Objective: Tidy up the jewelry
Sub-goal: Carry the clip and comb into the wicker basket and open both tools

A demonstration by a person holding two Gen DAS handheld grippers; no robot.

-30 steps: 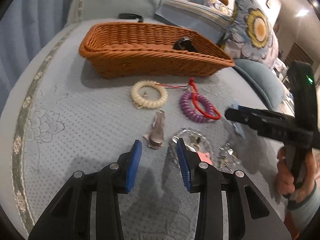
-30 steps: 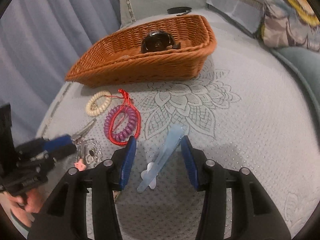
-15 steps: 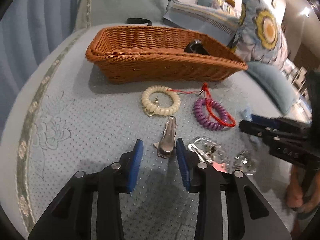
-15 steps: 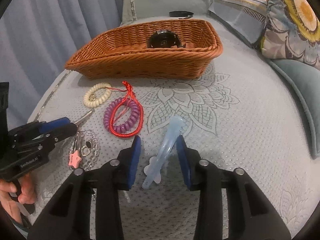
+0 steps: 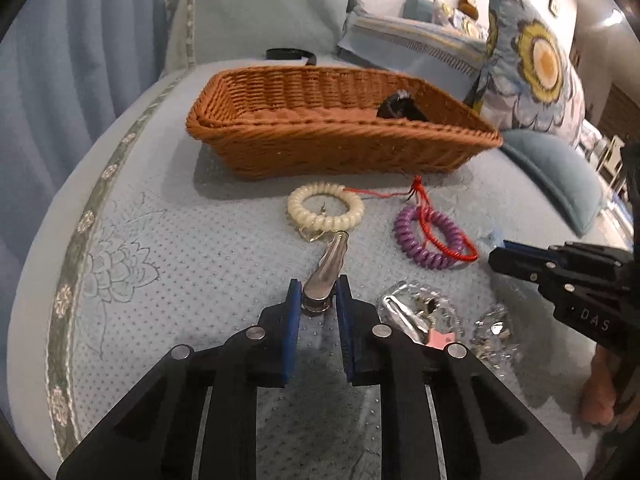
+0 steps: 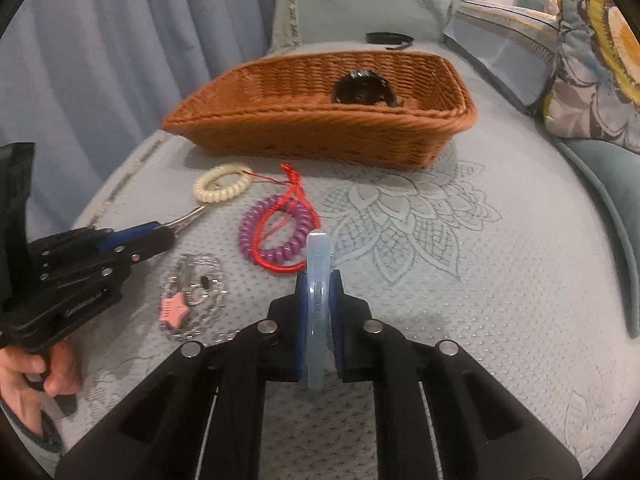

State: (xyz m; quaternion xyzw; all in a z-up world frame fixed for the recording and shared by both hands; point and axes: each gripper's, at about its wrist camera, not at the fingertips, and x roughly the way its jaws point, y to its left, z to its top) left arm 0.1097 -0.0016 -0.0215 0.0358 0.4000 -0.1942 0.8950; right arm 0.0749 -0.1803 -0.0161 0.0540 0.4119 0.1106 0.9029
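Observation:
My left gripper (image 5: pixel 318 294) is shut on the wide end of a silver hair clip (image 5: pixel 326 268), whose tip points toward a cream coil bracelet (image 5: pixel 325 212). My right gripper (image 6: pixel 319 286) is shut on a pale blue translucent hair clip (image 6: pixel 319 280) that stands on edge between the pads. A purple coil bracelet (image 6: pixel 276 236) with a red cord (image 6: pixel 292 200) lies just ahead. The brown wicker basket (image 6: pixel 320 136) stands behind and holds a black round item (image 6: pixel 360 86). A clear bead chain with a pink star (image 6: pixel 176 312) lies between the grippers.
Everything lies on a light blue quilted bed cover (image 6: pixel 440 260). Floral pillows (image 5: pixel 536 64) stand at the right and a blue curtain (image 6: pixel 100 60) hangs at the left. A black band (image 5: pixel 290 54) lies behind the basket. A clear jewel piece (image 5: pixel 494 330) lies by the chain.
Both grippers moved forward over their clips and closed: the left on the silver clip, the right on the pale blue clip, which turned from lying slanted to standing on edge.

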